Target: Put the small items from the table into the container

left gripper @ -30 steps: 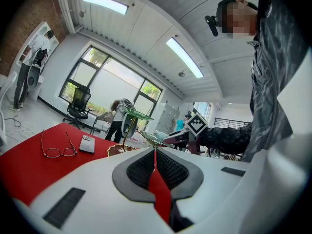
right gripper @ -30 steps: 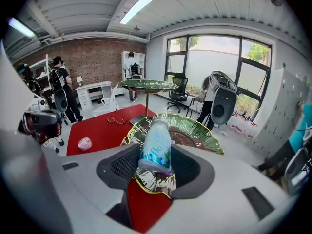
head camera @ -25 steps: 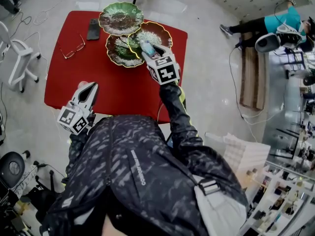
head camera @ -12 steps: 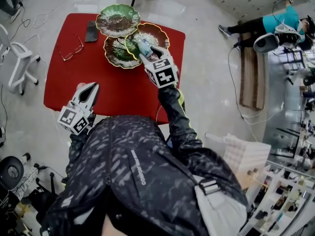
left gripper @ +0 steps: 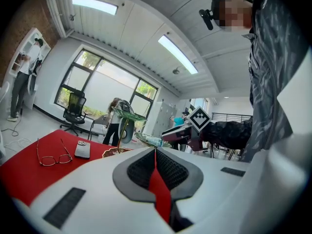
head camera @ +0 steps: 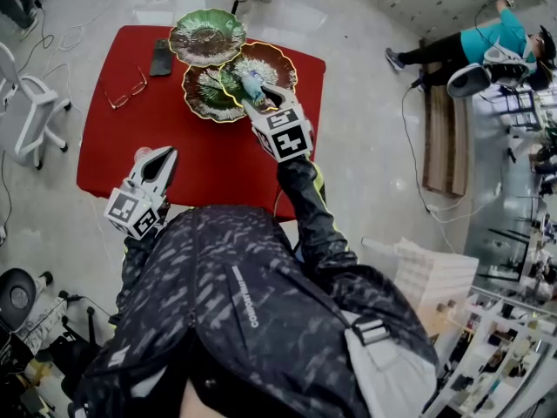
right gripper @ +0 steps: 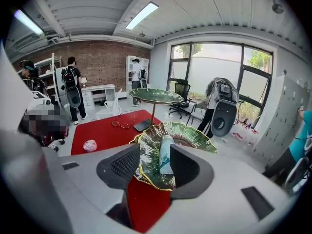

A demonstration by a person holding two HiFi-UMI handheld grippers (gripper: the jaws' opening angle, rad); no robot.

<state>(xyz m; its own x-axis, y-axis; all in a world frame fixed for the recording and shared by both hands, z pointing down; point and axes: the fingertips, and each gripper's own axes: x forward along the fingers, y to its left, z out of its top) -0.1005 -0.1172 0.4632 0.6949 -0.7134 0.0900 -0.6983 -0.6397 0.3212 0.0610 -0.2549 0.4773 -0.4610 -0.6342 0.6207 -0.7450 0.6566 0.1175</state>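
A three-tier stand of leaf-shaped plates stands at the far side of the red table (head camera: 209, 159). A pale tube with a teal label (head camera: 253, 84) (right gripper: 165, 156) lies on the right-hand green plate (head camera: 280, 63) (right gripper: 197, 139). My right gripper (head camera: 259, 103) (right gripper: 155, 152) hovers tilted down over that plate, open, with the tube lying in the gap nearer the right pad and clear of the left one. My left gripper (head camera: 159, 157) (left gripper: 155, 152) is level near the table's front left edge, shut and holding nothing.
Glasses (head camera: 127, 86) (left gripper: 52, 156) and a dark phone (head camera: 163, 56) (left gripper: 82, 149) lie at the table's far left. A small pink ball (right gripper: 89, 145) sits on the red cloth. The top plate (head camera: 207, 35) and the low plate (head camera: 204, 91) crowd the tube's plate.
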